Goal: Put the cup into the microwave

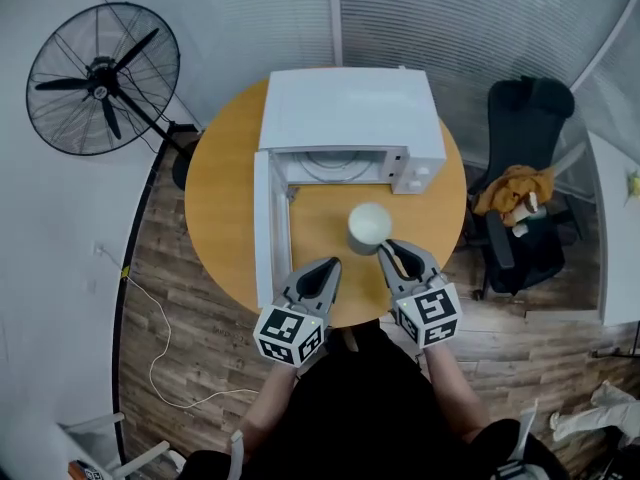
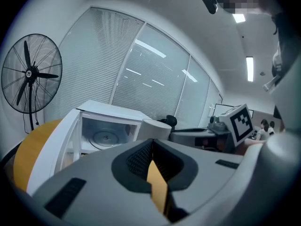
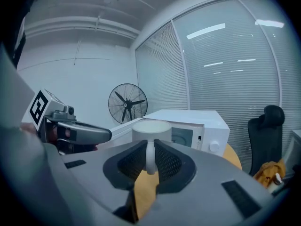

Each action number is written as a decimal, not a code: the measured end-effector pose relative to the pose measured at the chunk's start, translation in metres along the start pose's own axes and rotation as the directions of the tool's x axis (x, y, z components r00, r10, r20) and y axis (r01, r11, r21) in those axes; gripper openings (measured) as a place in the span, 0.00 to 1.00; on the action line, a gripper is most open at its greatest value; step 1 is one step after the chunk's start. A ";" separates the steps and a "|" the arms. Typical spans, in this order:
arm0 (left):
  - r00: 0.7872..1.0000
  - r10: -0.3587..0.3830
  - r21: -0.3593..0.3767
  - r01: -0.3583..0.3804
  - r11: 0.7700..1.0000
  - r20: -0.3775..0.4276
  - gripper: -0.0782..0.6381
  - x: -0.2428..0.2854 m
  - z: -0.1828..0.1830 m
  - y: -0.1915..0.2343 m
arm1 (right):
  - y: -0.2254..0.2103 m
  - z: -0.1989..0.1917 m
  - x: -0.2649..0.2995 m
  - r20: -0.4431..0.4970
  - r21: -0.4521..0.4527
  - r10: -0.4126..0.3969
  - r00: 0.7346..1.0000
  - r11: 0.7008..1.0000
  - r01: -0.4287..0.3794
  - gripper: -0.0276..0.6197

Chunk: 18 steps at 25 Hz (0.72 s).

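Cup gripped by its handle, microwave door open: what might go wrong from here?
1. The right tongs pinch the cup only by its thin handle; it may swing or slip when carried.
2. The microwave cavity looks low; the cup's rim might clip its frame.
3. The left tongs sit near the open door and might bump it.

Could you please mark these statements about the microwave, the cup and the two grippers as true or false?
1. The microwave has its door open. True.
2. The cup sits inside the microwave. False: it is outside, in front of the open cavity.
3. The right gripper is closed on the cup's handle. True.
4. The left gripper holds a spoon. False: its jaws are together with nothing between them.
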<state>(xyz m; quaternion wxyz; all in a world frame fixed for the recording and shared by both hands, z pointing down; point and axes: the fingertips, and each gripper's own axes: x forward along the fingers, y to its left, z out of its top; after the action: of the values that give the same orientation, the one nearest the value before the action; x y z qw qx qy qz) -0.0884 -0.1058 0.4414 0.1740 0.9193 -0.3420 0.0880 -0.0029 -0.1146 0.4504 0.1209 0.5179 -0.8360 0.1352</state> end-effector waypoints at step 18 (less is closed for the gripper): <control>0.990 0.142 -0.028 -0.142 0.989 -0.022 0.10 0.063 0.013 0.041 | -0.075 -0.026 0.114 -0.038 -0.021 0.045 0.998 0.999 -0.046 0.13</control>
<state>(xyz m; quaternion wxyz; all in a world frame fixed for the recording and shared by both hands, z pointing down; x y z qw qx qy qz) -0.0678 -0.1778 0.4575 0.1844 0.8890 -0.4060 0.1040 0.0162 -0.2325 0.5217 0.1390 0.4946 -0.8467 0.1382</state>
